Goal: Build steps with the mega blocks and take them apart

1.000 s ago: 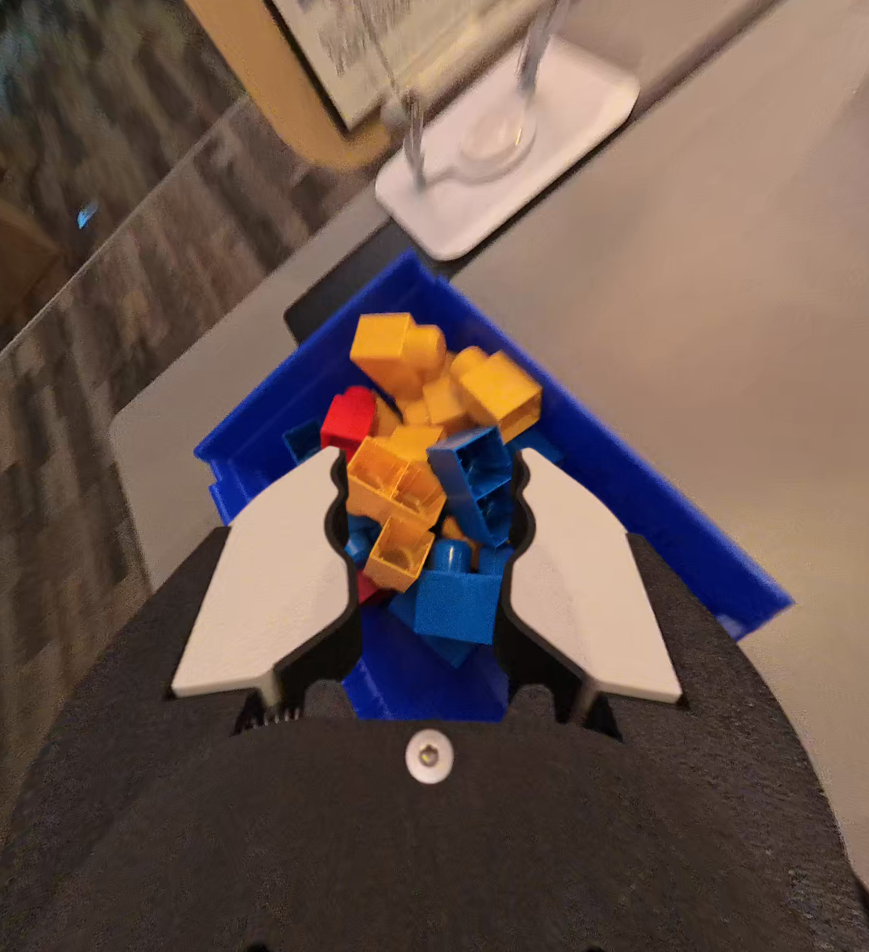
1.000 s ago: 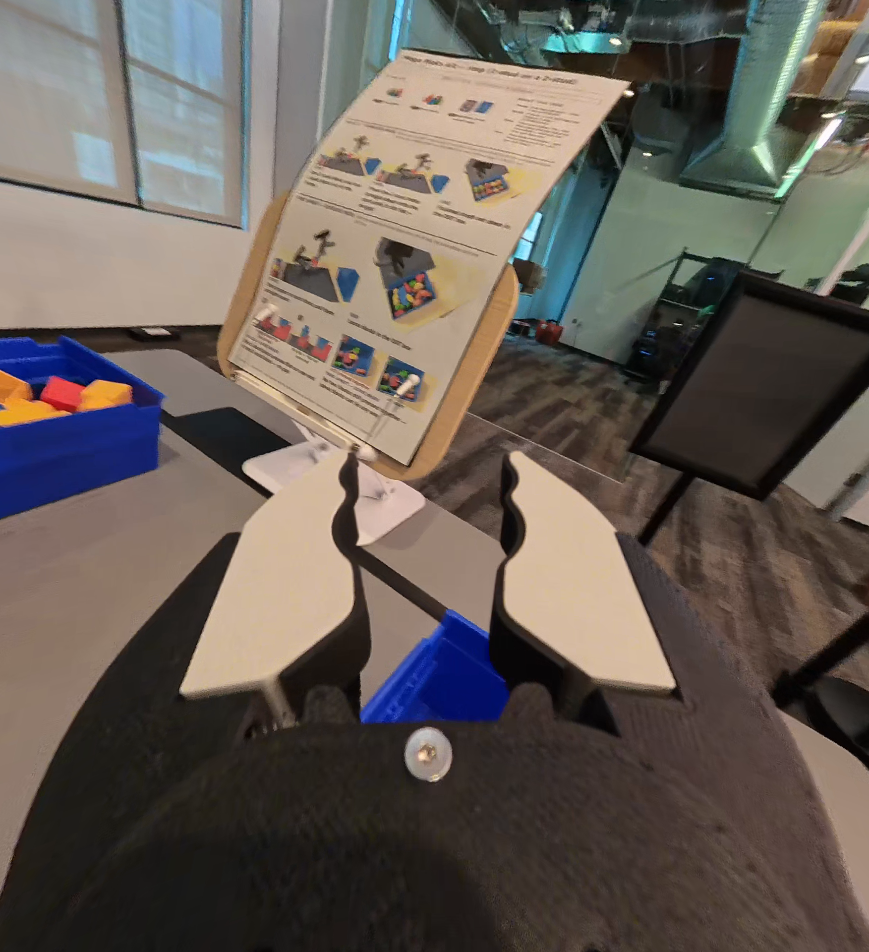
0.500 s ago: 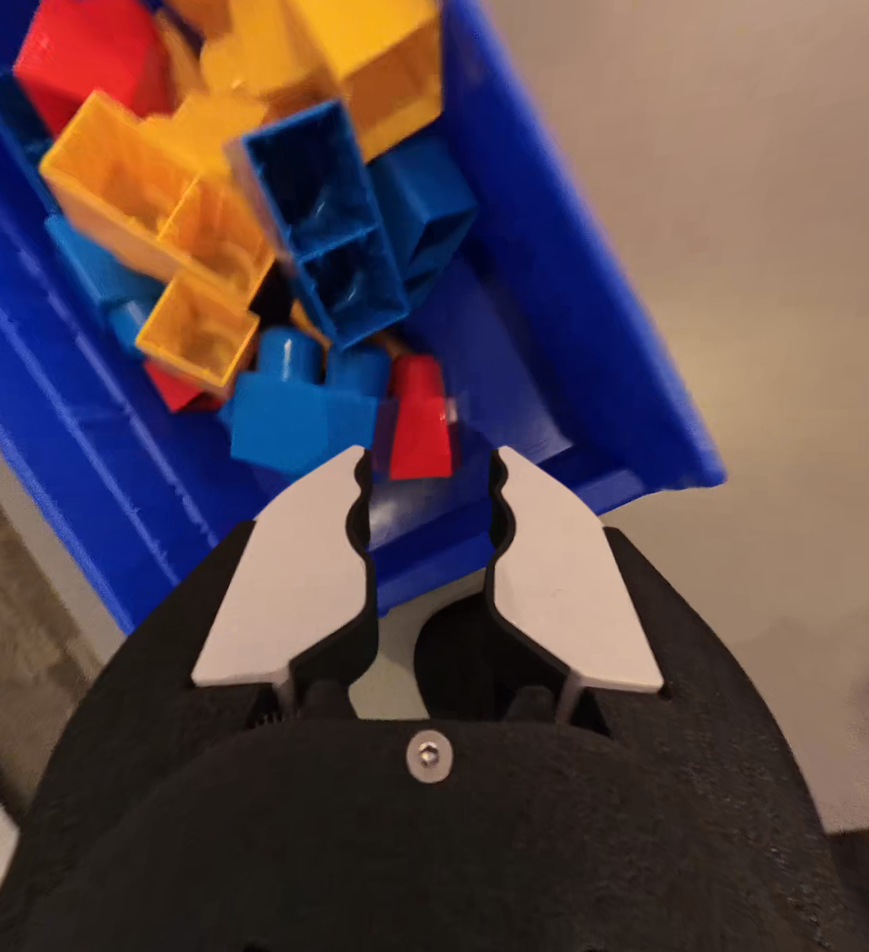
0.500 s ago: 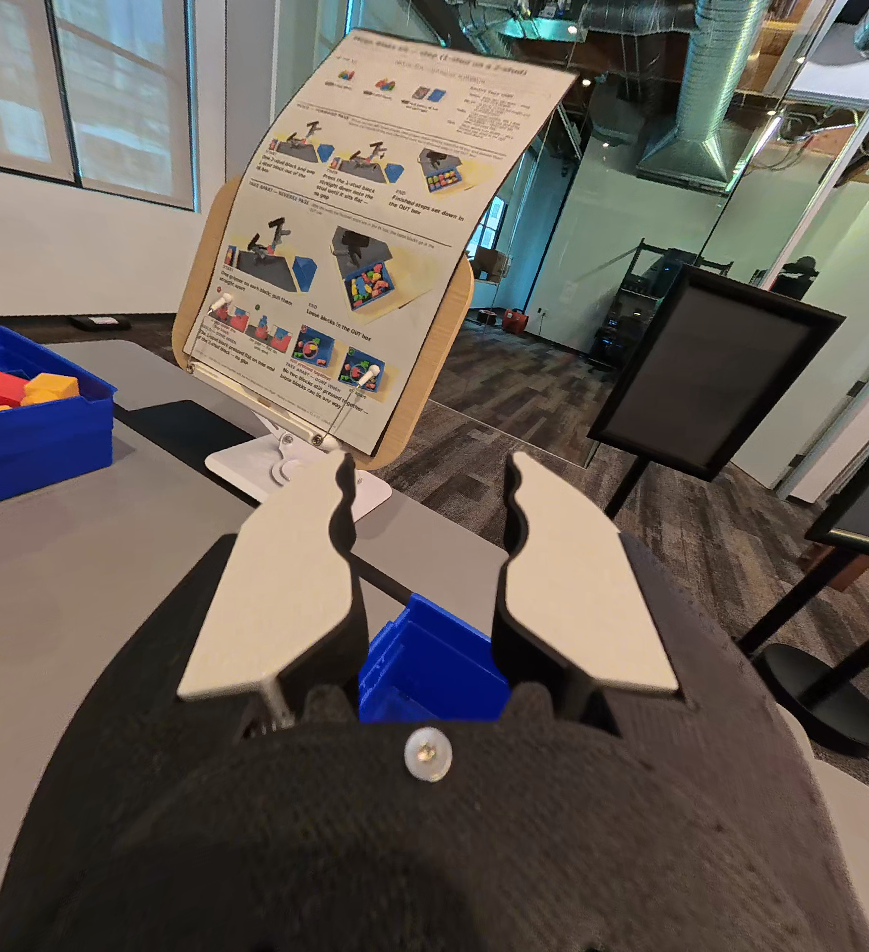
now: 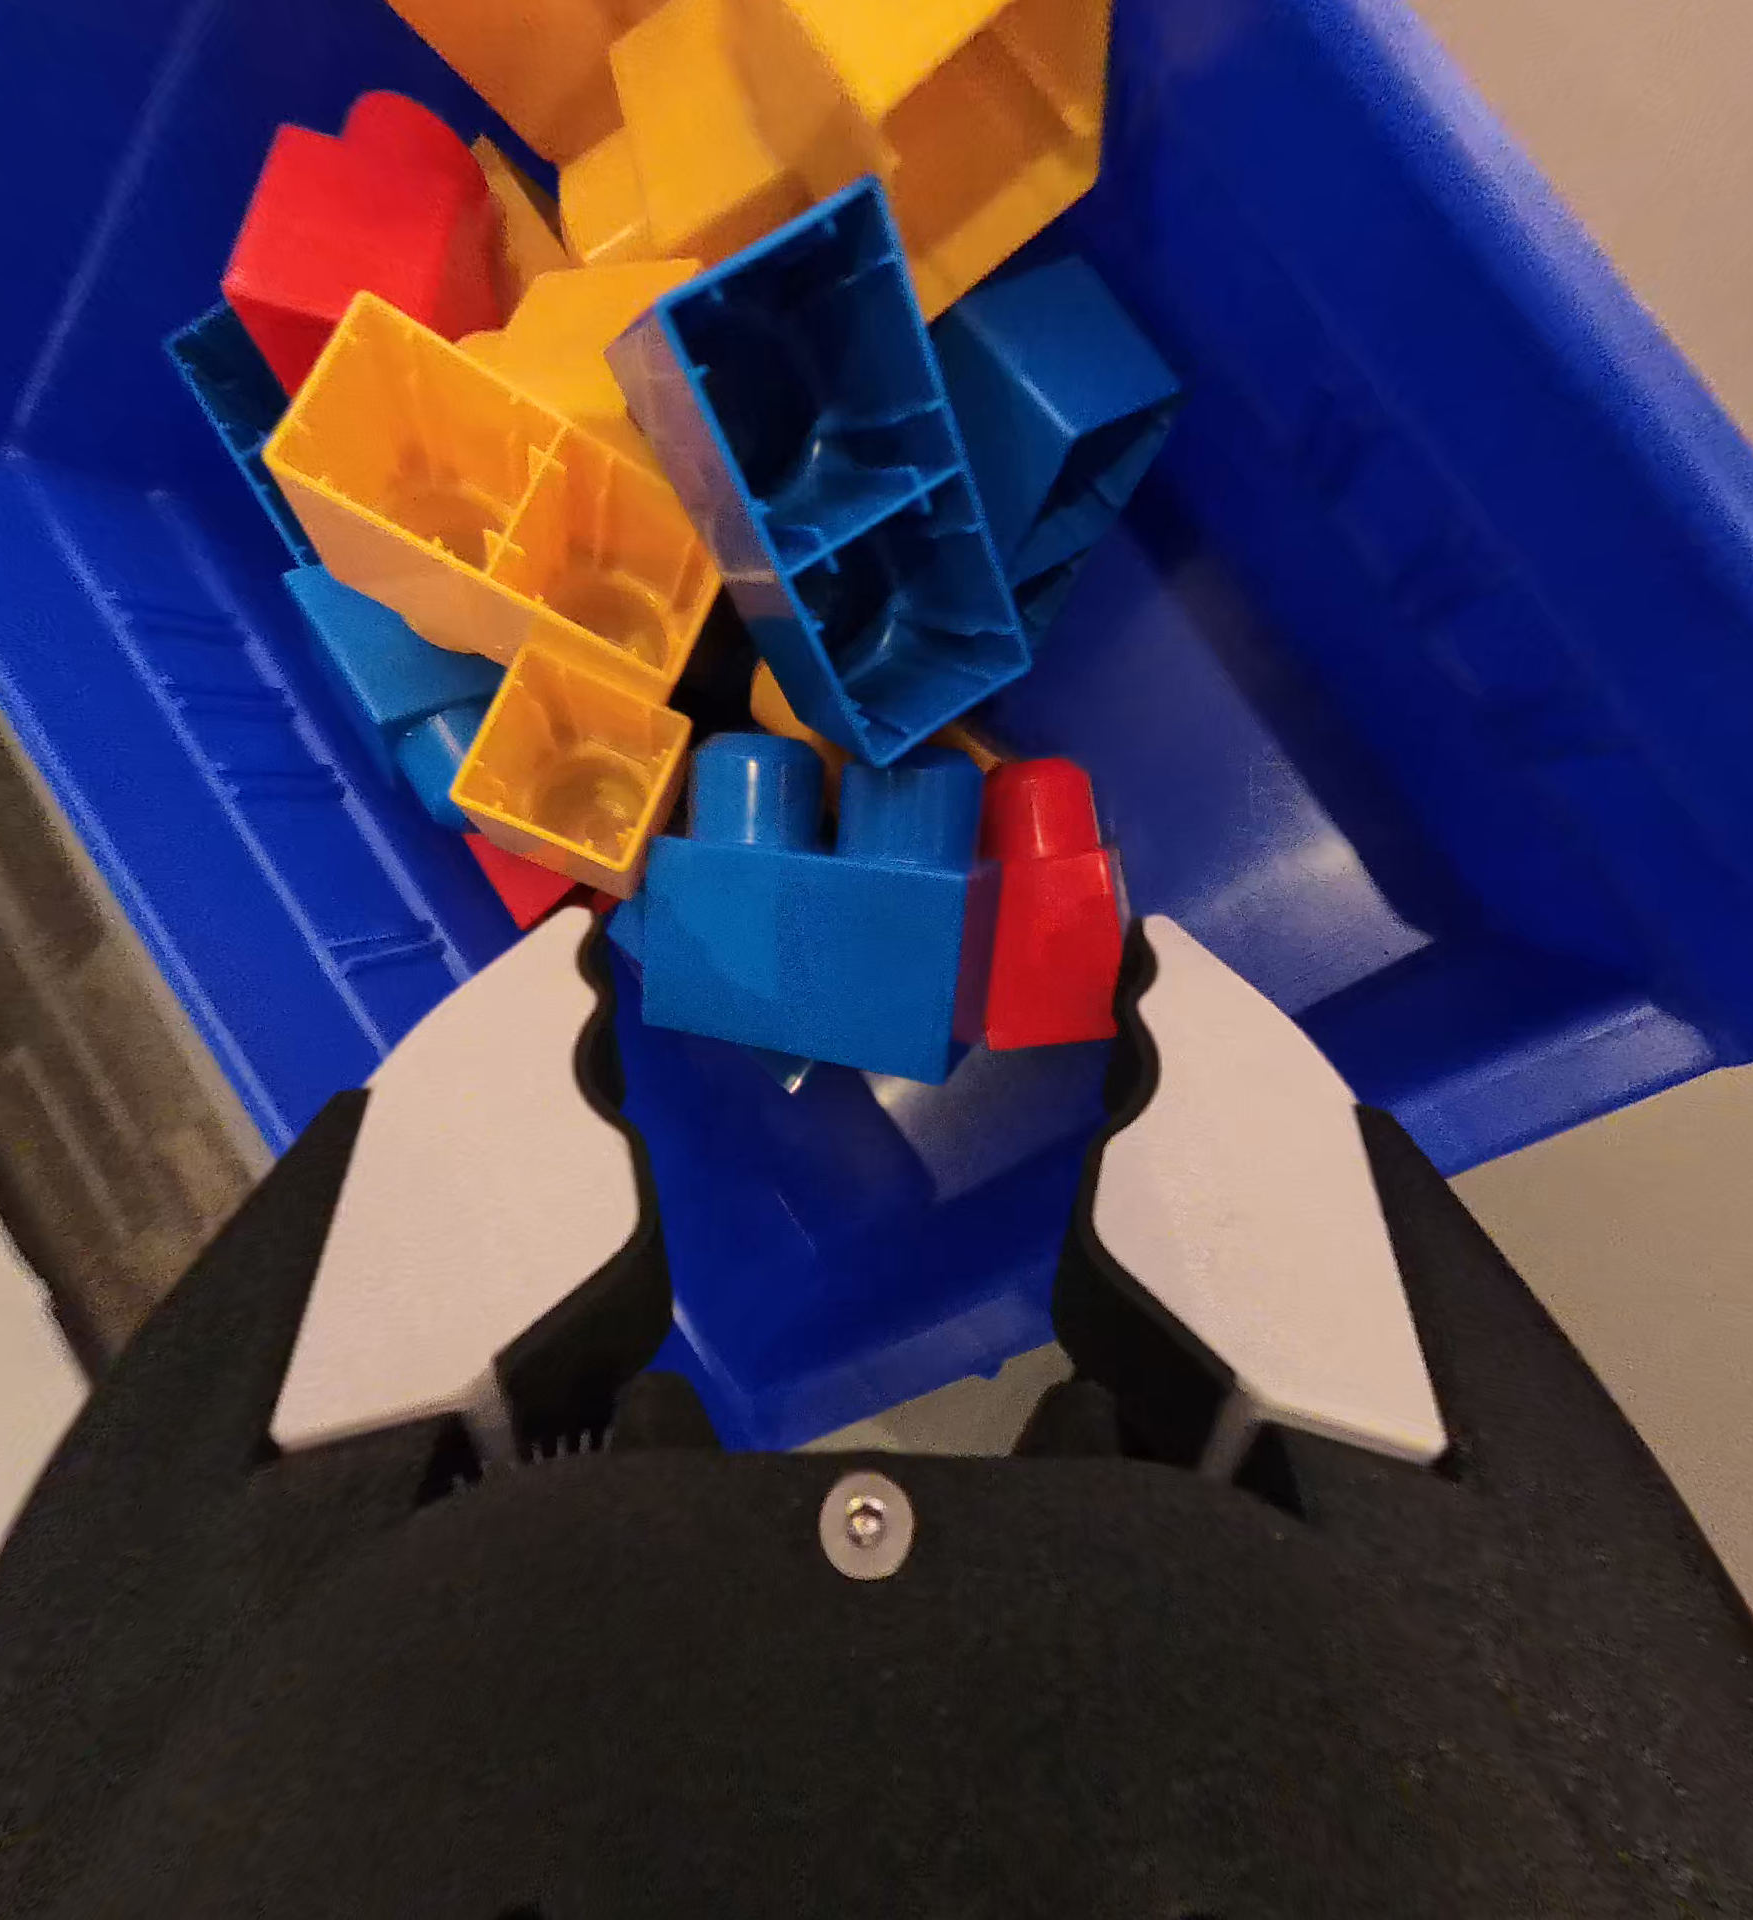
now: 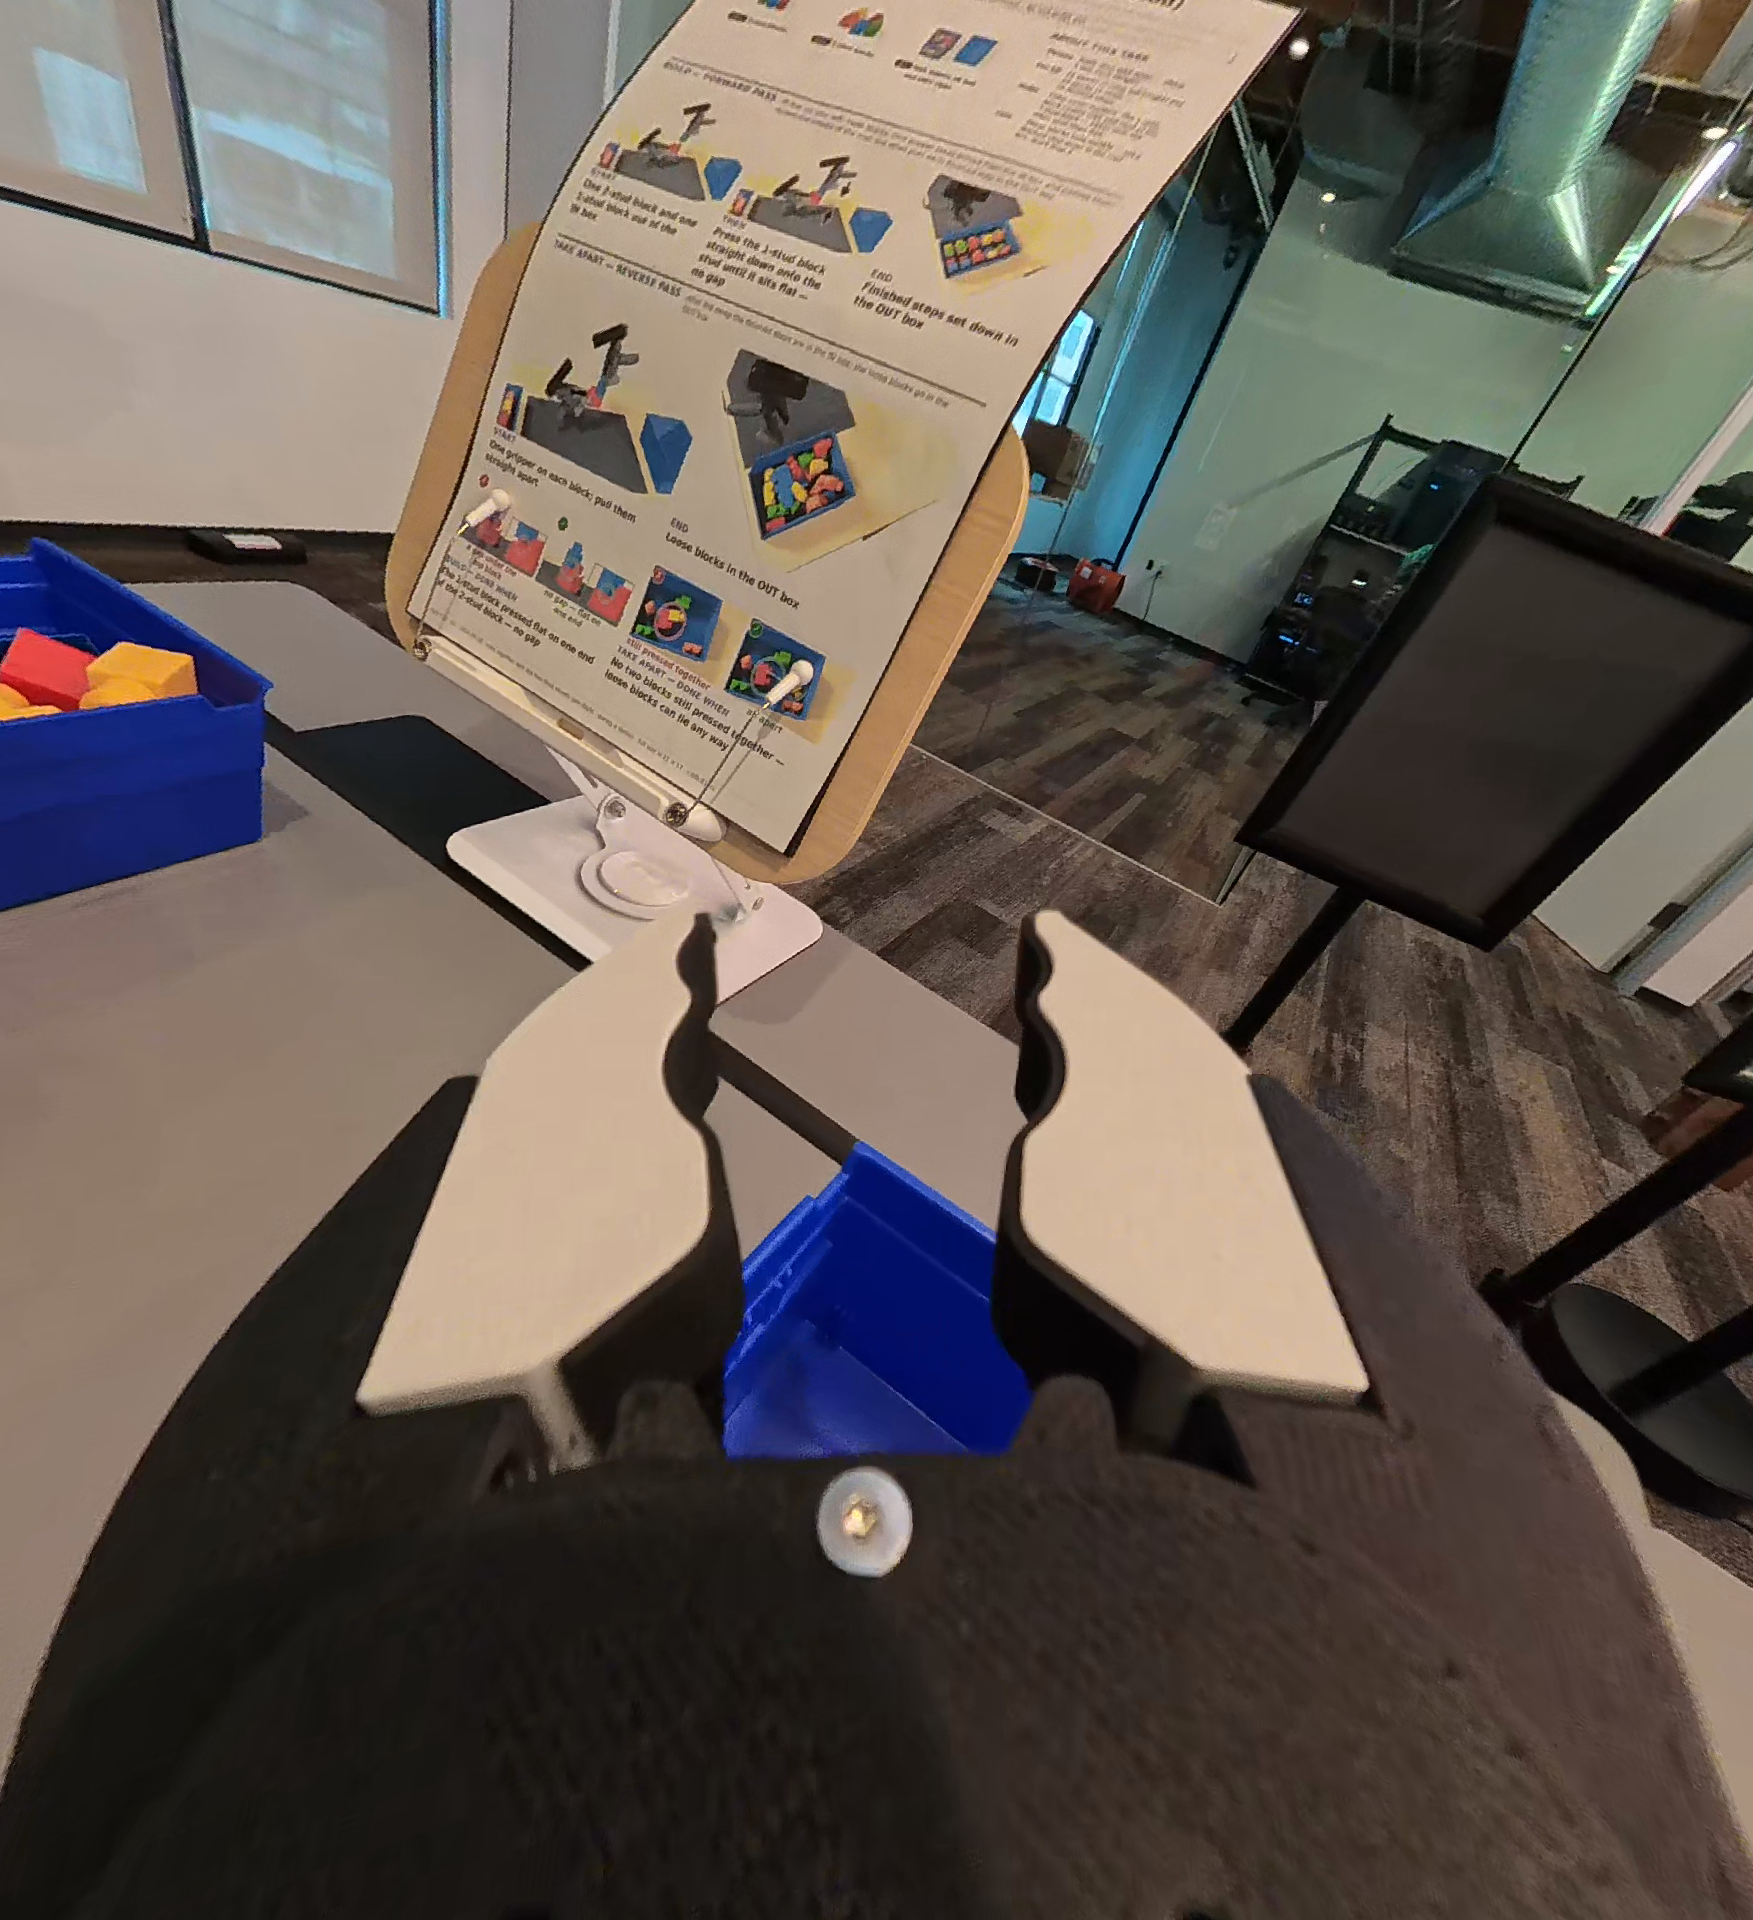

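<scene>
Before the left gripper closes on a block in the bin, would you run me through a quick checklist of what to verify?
1. Left gripper open: ok, jaws stand wide apart.
2. Target between the fingers: ok, the blue two-stud block sits between the tips.
3. Only one block in the gap: not ok, a red one-stud block sits beside it, inside the gap.
4. Fingers clear of the bin walls: ok.
5. Right gripper free: ok, open and empty above a second bin.
6. Blue and red blocks pressed together: cannot tell.
</scene>
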`<state>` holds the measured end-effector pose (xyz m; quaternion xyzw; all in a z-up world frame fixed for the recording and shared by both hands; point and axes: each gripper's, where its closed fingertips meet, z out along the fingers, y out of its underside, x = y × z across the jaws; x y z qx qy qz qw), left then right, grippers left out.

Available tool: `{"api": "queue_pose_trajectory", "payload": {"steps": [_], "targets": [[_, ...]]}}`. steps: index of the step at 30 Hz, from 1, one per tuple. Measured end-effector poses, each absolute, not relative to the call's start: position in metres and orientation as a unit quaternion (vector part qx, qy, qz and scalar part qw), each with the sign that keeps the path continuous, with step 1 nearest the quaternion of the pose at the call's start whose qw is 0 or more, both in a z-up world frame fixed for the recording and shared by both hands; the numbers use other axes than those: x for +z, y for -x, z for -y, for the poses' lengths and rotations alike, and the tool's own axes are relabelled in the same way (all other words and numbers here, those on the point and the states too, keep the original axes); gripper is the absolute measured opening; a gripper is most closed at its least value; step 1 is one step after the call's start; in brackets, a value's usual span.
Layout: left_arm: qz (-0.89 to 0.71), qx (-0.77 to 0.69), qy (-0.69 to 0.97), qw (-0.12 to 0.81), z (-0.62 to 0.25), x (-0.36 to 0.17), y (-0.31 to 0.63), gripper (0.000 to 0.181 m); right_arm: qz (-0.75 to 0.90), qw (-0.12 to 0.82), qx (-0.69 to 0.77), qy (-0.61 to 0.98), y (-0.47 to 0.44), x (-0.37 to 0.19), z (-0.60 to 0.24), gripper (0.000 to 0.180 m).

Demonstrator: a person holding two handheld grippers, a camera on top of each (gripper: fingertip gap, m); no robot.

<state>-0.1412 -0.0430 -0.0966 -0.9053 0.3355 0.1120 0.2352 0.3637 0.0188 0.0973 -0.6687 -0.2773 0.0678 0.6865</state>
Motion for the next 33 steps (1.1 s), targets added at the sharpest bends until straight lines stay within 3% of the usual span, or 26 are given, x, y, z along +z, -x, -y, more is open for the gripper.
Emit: {"api": "queue_pose_trajectory", "payload": {"steps": [6, 17, 22, 28, 33], "targets": [[-0.307, 0.000, 0.932, 0.195, 0.034, -0.100, 0.148, 0.082, 0.284, 0.674, 0.064, 0.679, -0.365, 0.090, -0.022, 0.056], [-0.334, 0.032, 0.931, 0.143, 0.043, -0.116, 0.158, 0.076, 0.307, 0.653, 0.047, 0.691, -0.360, 0.079, -0.023, 0.056], [-0.319, 0.038, 0.930, 0.180, 0.056, -0.087, 0.162, 0.075, 0.318, 0.647, 0.032, 0.692, -0.357, 0.077, -0.023, 0.056], [-0.346, -0.066, 0.885, 0.305, 0.064, -0.014, 0.050, 0.075, 0.320, 0.647, 0.039, 0.691, -0.353, 0.077, -0.024, 0.056], [-0.395, -0.070, 0.866, 0.297, 0.047, -0.044, -0.061, 0.075, 0.331, 0.637, 0.039, 0.695, -0.345, 0.070, -0.024, 0.056]]}}
